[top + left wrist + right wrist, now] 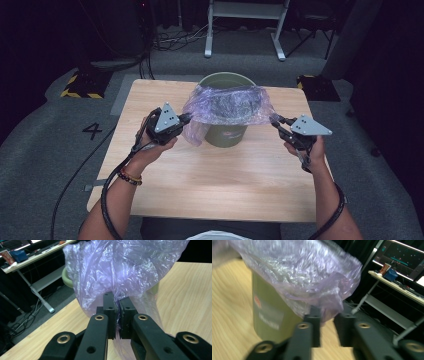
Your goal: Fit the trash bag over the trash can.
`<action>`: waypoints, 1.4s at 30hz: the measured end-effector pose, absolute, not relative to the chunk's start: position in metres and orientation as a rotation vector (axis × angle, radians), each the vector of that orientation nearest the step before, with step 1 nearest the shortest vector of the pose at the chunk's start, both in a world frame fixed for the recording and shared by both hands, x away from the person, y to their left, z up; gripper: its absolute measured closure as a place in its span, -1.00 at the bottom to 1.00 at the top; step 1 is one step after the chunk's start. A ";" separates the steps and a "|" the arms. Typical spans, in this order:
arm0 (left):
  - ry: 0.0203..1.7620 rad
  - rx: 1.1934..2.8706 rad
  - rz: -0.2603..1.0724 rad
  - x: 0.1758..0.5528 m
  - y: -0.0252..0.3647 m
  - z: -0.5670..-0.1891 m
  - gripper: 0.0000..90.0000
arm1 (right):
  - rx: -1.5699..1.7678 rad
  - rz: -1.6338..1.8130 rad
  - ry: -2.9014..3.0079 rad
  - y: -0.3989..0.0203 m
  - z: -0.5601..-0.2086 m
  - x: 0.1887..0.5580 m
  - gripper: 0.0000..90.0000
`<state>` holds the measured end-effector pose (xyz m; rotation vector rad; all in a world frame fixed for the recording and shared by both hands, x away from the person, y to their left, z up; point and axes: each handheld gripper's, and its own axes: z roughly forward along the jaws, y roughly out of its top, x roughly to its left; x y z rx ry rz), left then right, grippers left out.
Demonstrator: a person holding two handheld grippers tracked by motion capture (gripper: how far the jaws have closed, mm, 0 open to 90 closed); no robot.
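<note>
My left tool is clamped on the thin purple plastic bag w/ its mouth spread over the green bin mid-desk, right tool w/ a gap showing btwn its jaws at the bag's far-side hem.

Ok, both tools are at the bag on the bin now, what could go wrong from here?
The left tool is clamped on a thin fold of the purple bag; pulling harder could tear it.
The right tool shows a gap between its jaws at the bag's edge, so that side may slip free.
The green bin stands free on the table; an uneven pull could tip it.
</note>
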<state>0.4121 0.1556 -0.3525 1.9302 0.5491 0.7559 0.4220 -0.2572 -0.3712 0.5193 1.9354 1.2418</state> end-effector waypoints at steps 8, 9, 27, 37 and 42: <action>0.600 1.924 0.779 0.434 0.162 -0.335 0.82 | 0.667 1.374 1.918 -0.264 -0.345 0.448 1.00; 0.600 1.924 0.779 0.434 0.162 -0.335 0.81 | 0.667 1.374 1.918 -0.264 -0.345 0.448 1.00; 0.786 1.995 0.776 0.495 0.165 -0.351 0.57 | 0.902 1.240 1.982 -0.243 -0.350 0.502 1.00; 0.872 2.008 0.741 0.507 0.167 -0.372 0.28 | 0.948 1.233 2.004 -0.240 -0.366 0.512 1.00; 0.868 1.942 0.685 0.495 0.178 -0.377 -0.36 | 0.936 1.249 1.997 -0.245 -0.370 0.505 0.96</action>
